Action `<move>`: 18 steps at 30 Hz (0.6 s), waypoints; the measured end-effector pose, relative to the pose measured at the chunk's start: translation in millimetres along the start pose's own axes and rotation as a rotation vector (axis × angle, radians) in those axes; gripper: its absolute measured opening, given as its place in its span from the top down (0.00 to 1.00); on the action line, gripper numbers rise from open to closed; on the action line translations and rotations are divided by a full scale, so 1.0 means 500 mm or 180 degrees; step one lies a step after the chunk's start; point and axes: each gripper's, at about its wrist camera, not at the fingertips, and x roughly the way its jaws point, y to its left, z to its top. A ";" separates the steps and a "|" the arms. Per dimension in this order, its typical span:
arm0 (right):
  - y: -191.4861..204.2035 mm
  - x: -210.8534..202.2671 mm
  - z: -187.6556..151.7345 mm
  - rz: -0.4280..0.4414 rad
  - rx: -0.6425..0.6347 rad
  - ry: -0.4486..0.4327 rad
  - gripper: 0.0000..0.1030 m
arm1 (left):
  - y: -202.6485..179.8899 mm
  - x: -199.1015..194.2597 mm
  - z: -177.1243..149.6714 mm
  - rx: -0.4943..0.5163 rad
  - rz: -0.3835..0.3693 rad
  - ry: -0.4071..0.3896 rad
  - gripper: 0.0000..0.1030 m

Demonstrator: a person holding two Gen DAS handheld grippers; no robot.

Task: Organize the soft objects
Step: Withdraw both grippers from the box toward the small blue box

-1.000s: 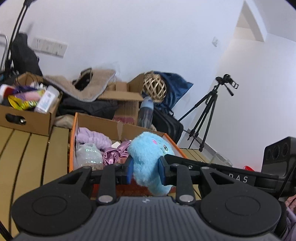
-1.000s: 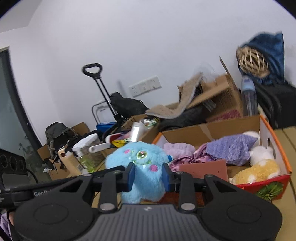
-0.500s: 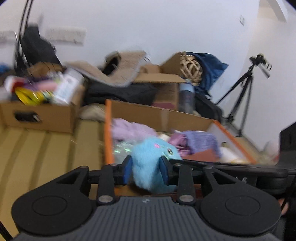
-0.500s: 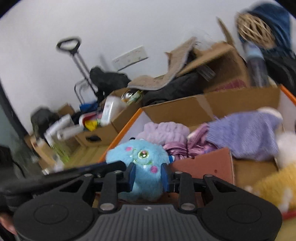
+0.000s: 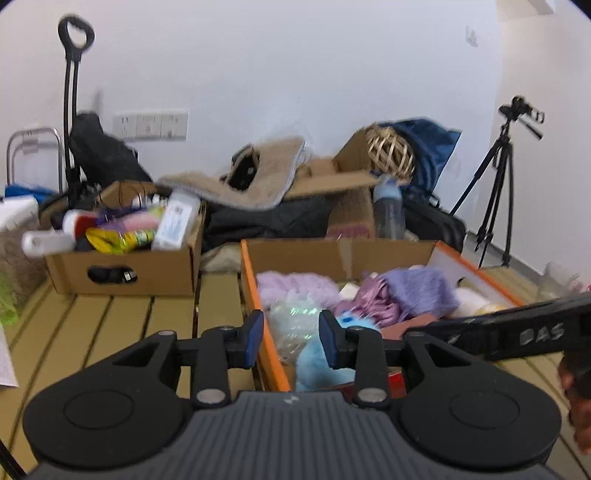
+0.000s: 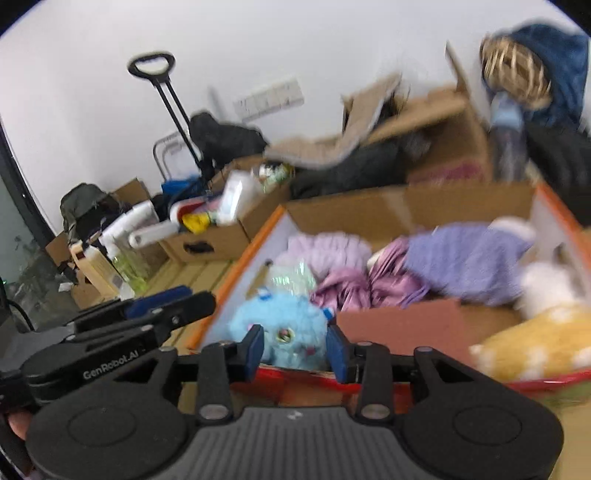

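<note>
A blue fuzzy plush toy (image 6: 284, 328) lies in the near left corner of the orange-rimmed cardboard box (image 6: 251, 254), face up. My right gripper (image 6: 295, 349) hovers just in front of it. Its jaws are opening, the plush sits between and beyond the pads, and they do not press it. My left gripper (image 5: 291, 332) is open over the box's left rim (image 5: 251, 280), with the plush (image 5: 317, 363) below and to the right of it. One finger of my right gripper (image 5: 480, 326) reaches in from the right. The box also holds a purple knit cloth (image 6: 465, 258) and a yellow plush (image 6: 535, 339).
A brown cardboard box (image 5: 122, 266) of bottles and packets stands left of the orange box on the slatted wooden surface (image 5: 110, 332). Behind are piled bags, a wicker ball (image 5: 389, 153), a trolley handle (image 5: 75, 33) and a tripod (image 5: 495, 206). A person's hand (image 5: 580, 406) shows at the right edge.
Both grippers were shut on the blue plush above the box. Both have let go, and it now lies in the box's near left corner. The left gripper has swung left.
</note>
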 end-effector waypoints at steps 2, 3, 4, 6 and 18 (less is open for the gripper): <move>0.014 -0.065 0.002 -0.0055 -0.0057 -0.0156 0.56 | -0.015 -0.051 0.012 0.0072 -0.0005 -0.0114 0.66; 0.022 -0.100 0.000 -0.0076 -0.0082 -0.0246 0.55 | -0.024 -0.080 0.017 0.0109 0.0003 -0.0187 0.65; 0.030 -0.134 -0.002 -0.0101 -0.0108 -0.0328 0.51 | -0.032 -0.108 0.019 0.0136 0.0020 -0.0262 0.64; 0.043 -0.202 -0.014 -0.0150 -0.0172 -0.0491 0.46 | -0.049 -0.161 0.014 0.0168 0.0100 -0.0390 0.58; 0.106 -0.482 -0.248 -0.0625 -0.0619 -0.1058 0.31 | -0.173 -0.460 -0.184 0.0247 0.0120 -0.0564 0.36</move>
